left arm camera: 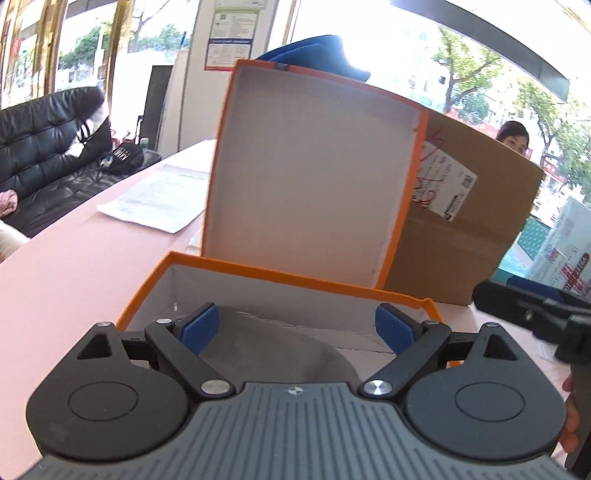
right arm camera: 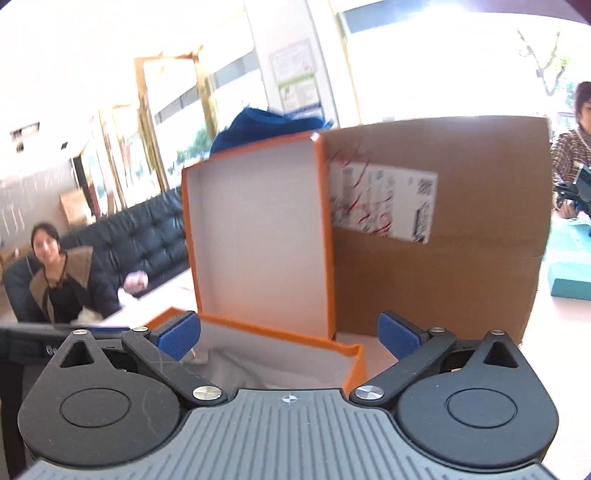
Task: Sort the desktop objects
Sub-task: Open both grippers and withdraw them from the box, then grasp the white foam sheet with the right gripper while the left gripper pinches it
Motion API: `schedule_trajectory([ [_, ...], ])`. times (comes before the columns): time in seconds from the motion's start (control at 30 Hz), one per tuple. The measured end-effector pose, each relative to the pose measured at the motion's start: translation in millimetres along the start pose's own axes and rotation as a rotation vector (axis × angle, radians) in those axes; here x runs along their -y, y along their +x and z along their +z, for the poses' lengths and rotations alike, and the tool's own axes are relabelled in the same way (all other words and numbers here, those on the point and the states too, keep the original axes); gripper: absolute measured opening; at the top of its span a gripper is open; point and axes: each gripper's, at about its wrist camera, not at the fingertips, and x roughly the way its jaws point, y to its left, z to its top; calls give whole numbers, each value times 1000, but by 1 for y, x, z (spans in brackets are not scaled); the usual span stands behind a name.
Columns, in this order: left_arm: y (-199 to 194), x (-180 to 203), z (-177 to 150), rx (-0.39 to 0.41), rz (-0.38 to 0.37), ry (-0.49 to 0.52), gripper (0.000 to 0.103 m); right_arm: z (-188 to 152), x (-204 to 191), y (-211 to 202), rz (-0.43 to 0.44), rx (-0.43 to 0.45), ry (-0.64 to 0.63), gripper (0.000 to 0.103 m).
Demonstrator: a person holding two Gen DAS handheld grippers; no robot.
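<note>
Left gripper agape over orange box

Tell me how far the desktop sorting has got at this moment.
Done: the orange box is open, its lid propped upright against the cardboard carton. Inside I see only grey lining, no sorted item. In hand: nothing; the left gripper and right gripper are both open and empty over the box. Left: papers lie on the pink table.

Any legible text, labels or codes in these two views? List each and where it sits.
None can be read.
White shipping label on brown cardboard box: print and QR code blurred, red scribbles over it.
Wall poster: too small.
White paper sheets on pink table: too small.
</note>
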Motion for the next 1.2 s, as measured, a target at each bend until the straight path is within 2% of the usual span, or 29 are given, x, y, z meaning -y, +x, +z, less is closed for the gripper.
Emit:
schedule_trajectory([
  [0.07,-1,28,0,20,-39,52,91,1,29,-25,10,63,84,103],
  [0.17,-4,70,-2,51,-140,93,91,1,70,-56,15,99,208,103],
  [0.33,3,143,-17,60,-298,141,91,-21,132,-110,-34,177,362,103],
  [0.47,13,203,-38,32,-370,238,91,-44,178,-146,-90,184,457,103],
  [0.6,23,243,-58,35,-398,279,91,-70,208,-168,-112,165,548,103],
  [0.73,42,257,-81,-15,-346,233,91,-97,222,-166,-118,89,622,103],
  [1.0,116,227,-106,-163,-119,64,91,-135,223,-141,-134,-52,723,103],
  [1.03,124,221,-109,-178,-109,33,91,-139,222,-136,-132,-79,729,103],
  [1.13,136,207,-116,-168,-119,-11,91,-140,212,-133,-164,-72,685,103],
  [1.2,141,207,-115,-179,-124,8,92,-138,206,-129,-195,-81,672,103],
])
